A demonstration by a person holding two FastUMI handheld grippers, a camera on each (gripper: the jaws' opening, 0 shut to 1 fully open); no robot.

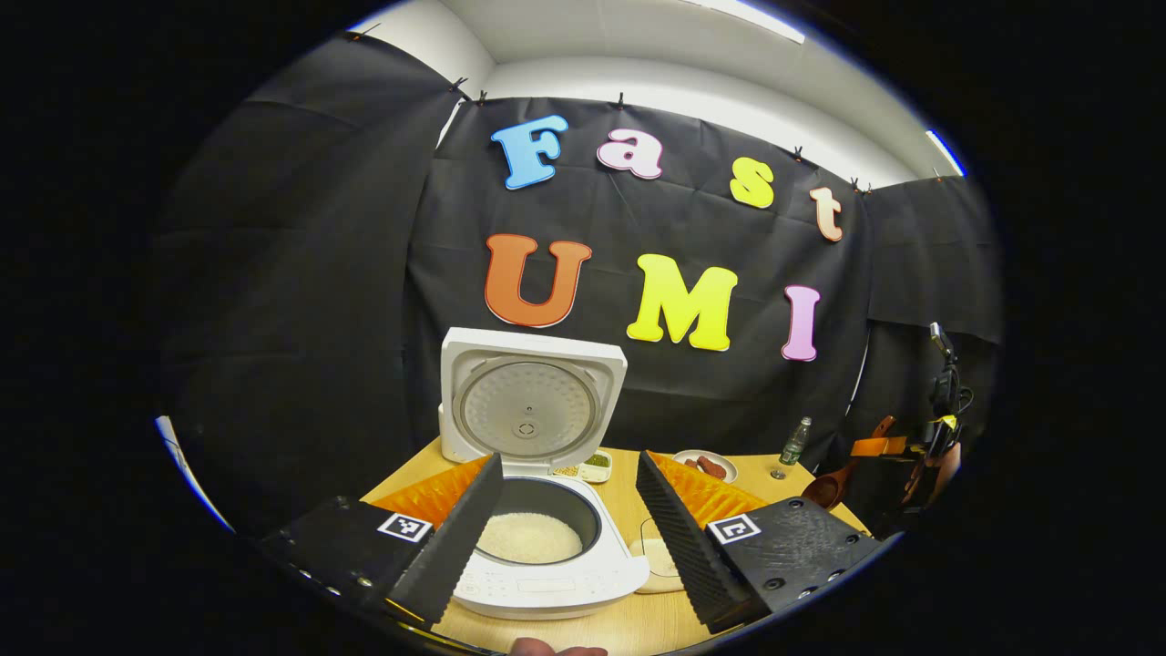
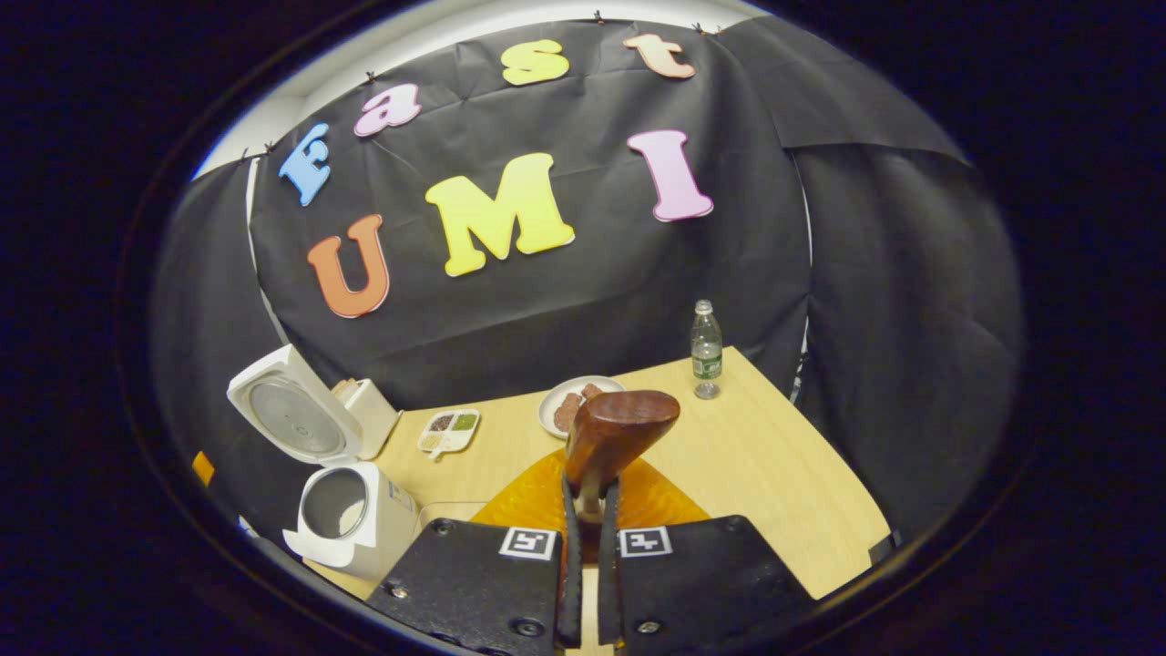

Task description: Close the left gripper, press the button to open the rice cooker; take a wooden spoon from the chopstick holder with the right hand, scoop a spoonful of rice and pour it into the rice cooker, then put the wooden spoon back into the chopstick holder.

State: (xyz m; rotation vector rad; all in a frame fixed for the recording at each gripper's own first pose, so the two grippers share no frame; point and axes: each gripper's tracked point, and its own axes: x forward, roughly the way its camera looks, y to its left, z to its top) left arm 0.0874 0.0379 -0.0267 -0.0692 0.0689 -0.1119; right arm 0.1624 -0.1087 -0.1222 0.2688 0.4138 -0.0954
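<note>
The white rice cooker stands open in front of me with its lid upright and white rice in the pot. My left gripper is open, one finger on each side of the pot and above it. My right gripper is shut on the handle of the wooden spoon, held in the air over the table. Whether the spoon carries rice I cannot tell. In the left gripper view the spoon hangs far right. A white holder stands behind the cooker.
On the wooden table are a plate of sausages, a small compartment dish and a plastic bottle near the back. A white bowl sits right of the cooker. A hand shows at the bottom edge.
</note>
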